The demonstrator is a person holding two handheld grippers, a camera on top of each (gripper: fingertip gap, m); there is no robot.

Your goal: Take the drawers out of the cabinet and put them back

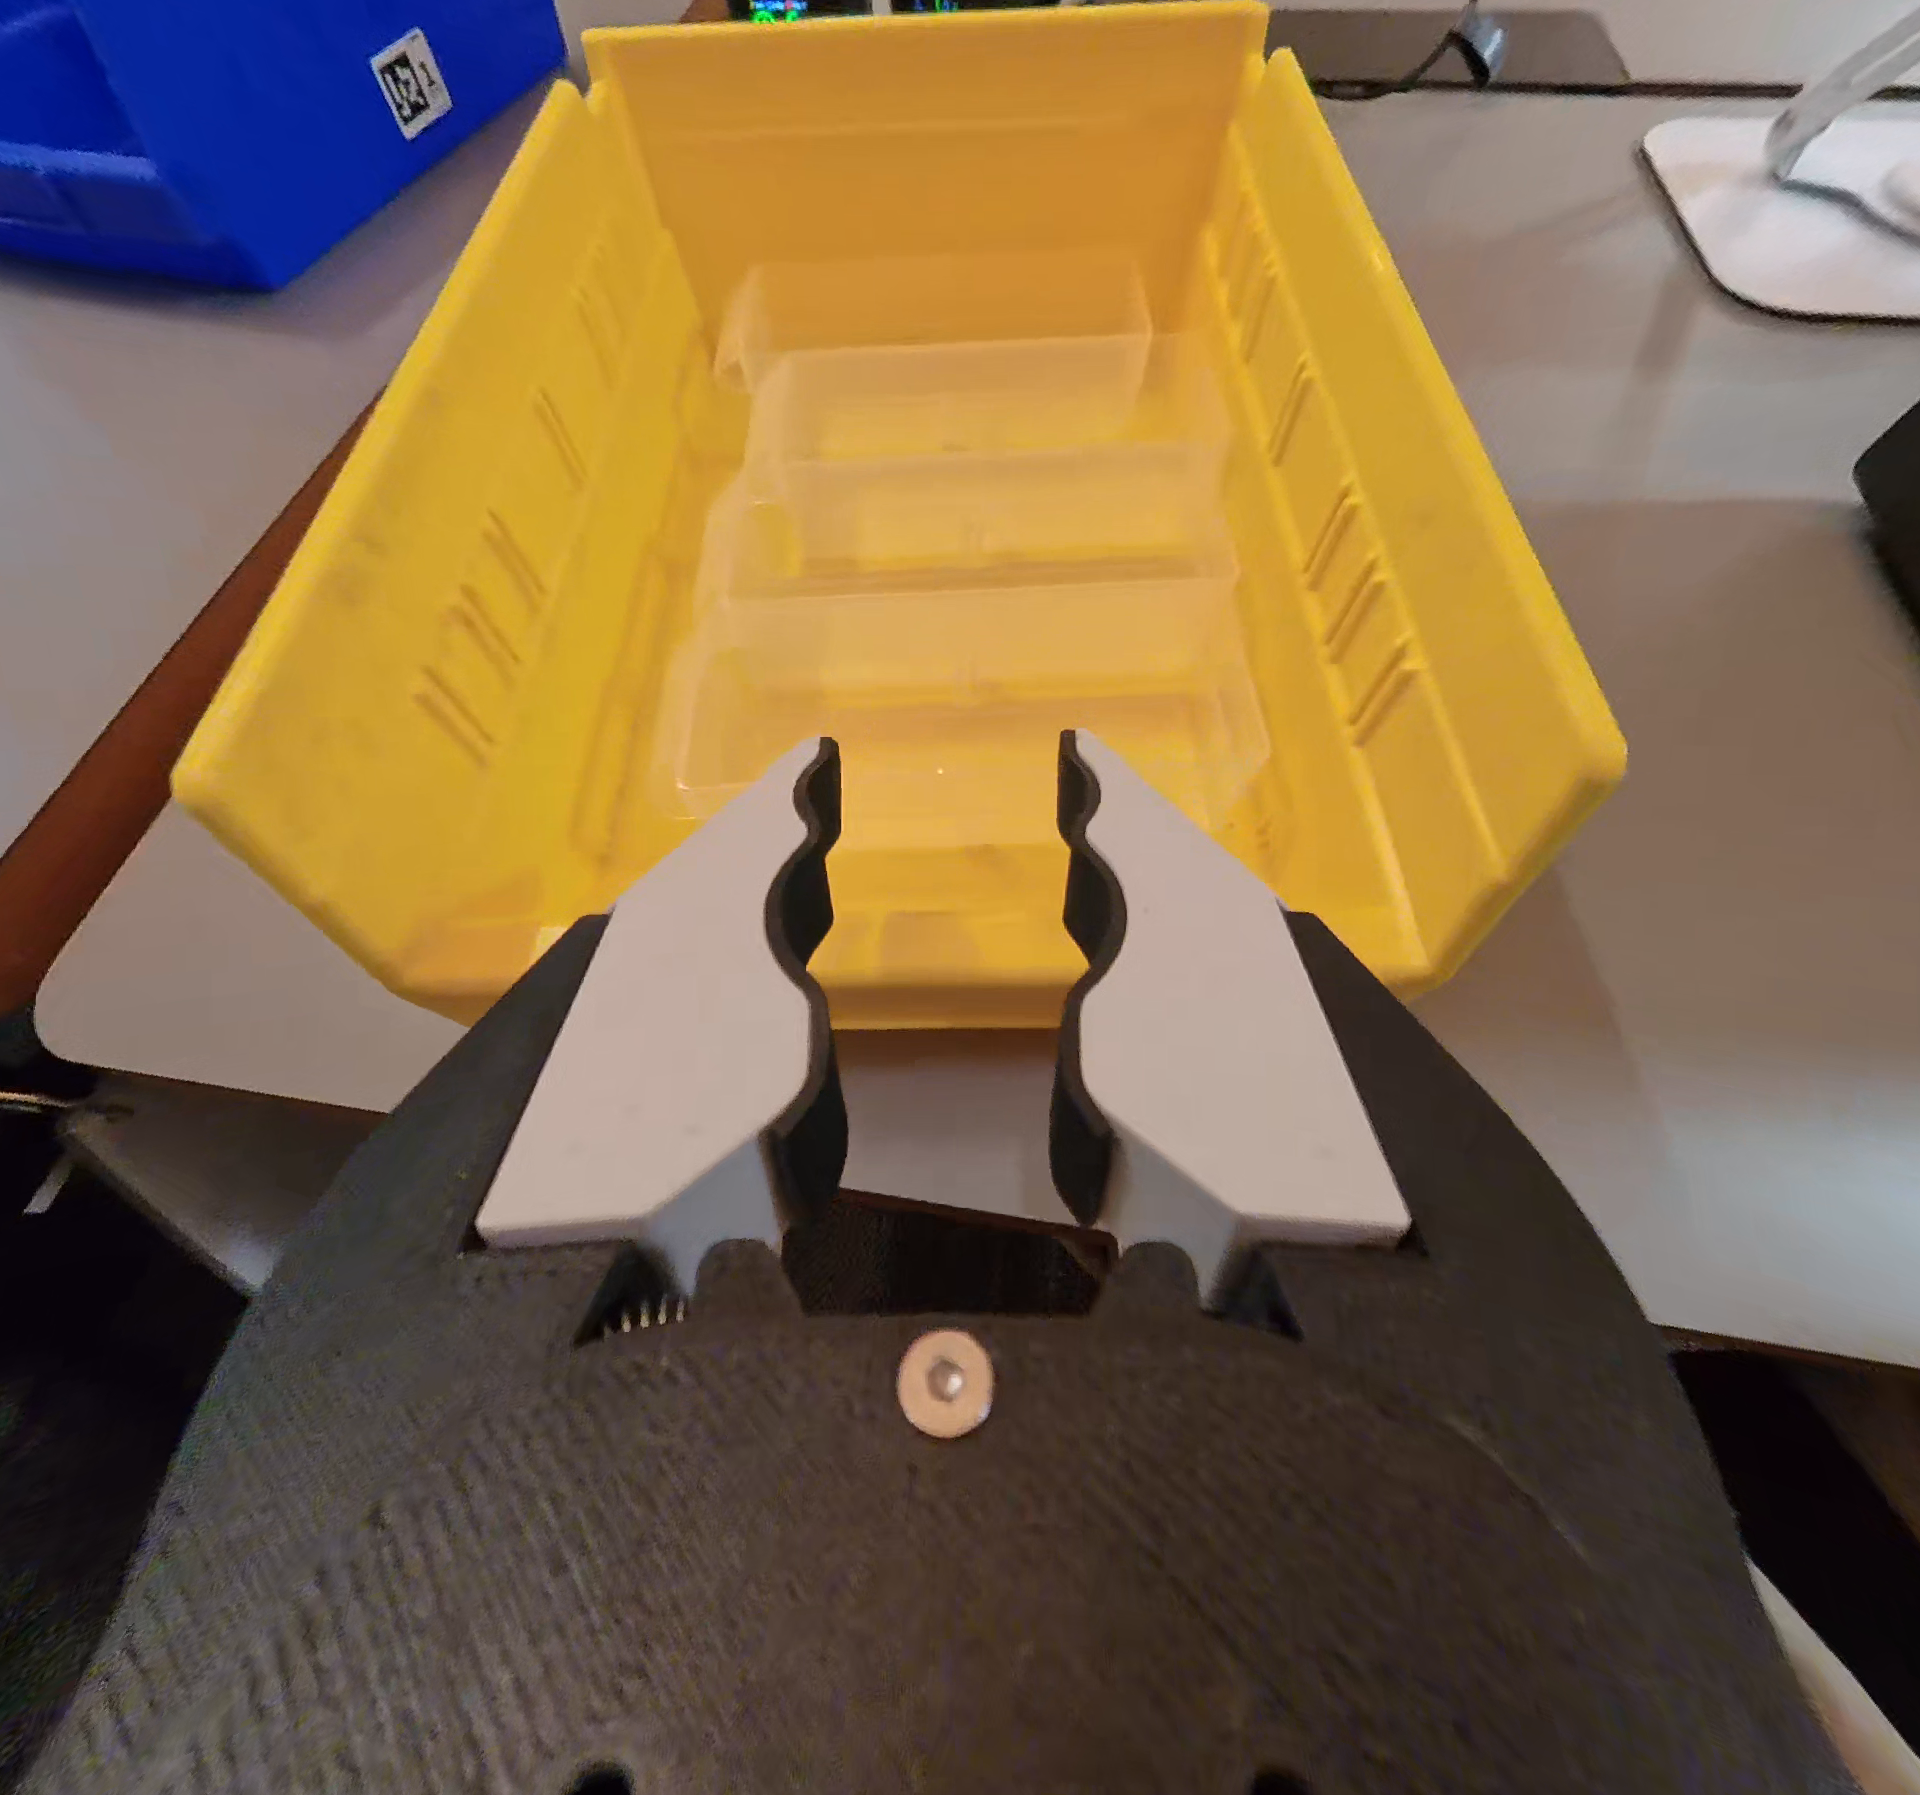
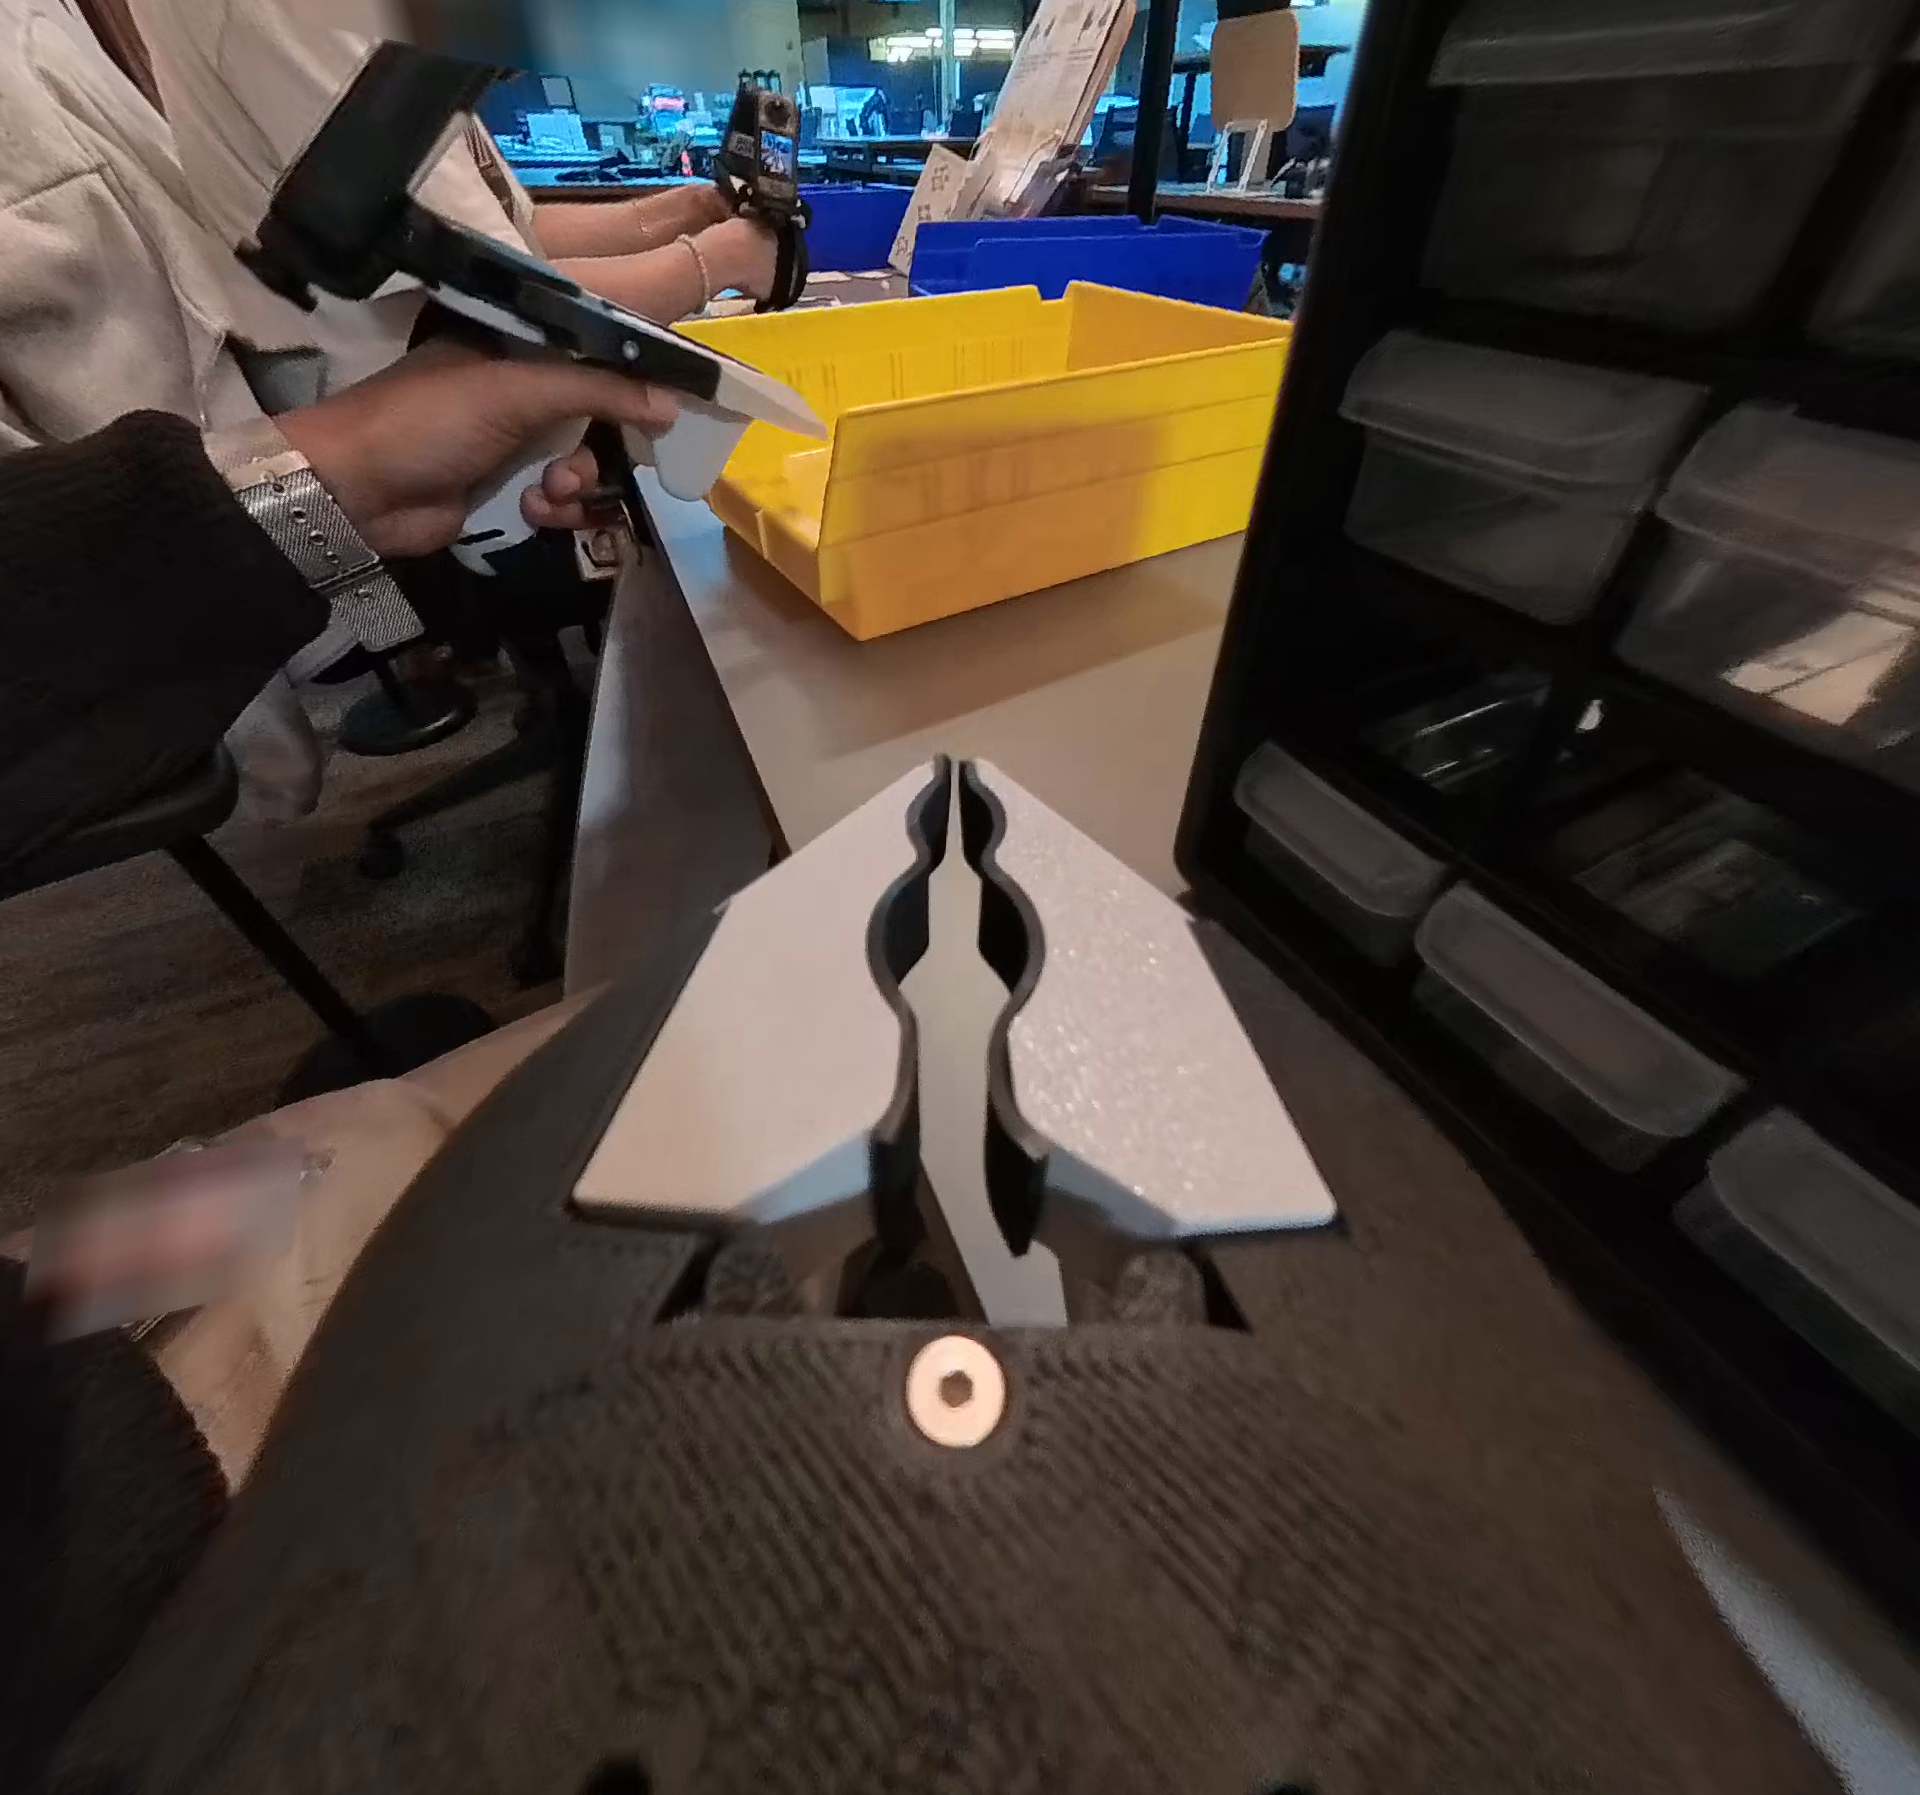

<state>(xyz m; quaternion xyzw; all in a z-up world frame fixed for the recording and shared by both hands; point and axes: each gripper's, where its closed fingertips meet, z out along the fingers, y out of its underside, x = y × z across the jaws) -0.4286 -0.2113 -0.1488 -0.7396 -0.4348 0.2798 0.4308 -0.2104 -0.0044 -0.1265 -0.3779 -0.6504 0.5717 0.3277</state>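
Note:
Several clear plastic drawers (image 1: 977, 498) lie stacked in a yellow bin (image 1: 416, 602) on the grey table. My left gripper (image 1: 948, 748) is open and empty, hovering over the bin's near edge just above the nearest drawer. It also shows in the right wrist view (image 2: 800, 415), held by a hand at the yellow bin's (image 2: 1018, 498) left end. The black cabinet (image 2: 1299, 498) stands at the right of that view, with clear drawers (image 2: 1507, 467) in some slots and one empty slot (image 2: 1455, 706). My right gripper (image 2: 954, 769) is shut and empty, beside the cabinet's lower left corner.
Blue bins (image 1: 260, 83) stand left of and behind the yellow bin, and show again in the right wrist view (image 2: 1081, 254). A white stand base (image 1: 1787, 207) and cables lie at the far right. Another person (image 2: 665, 228) works with a gripper further along. A chair (image 2: 208, 810) stands off the table's left edge.

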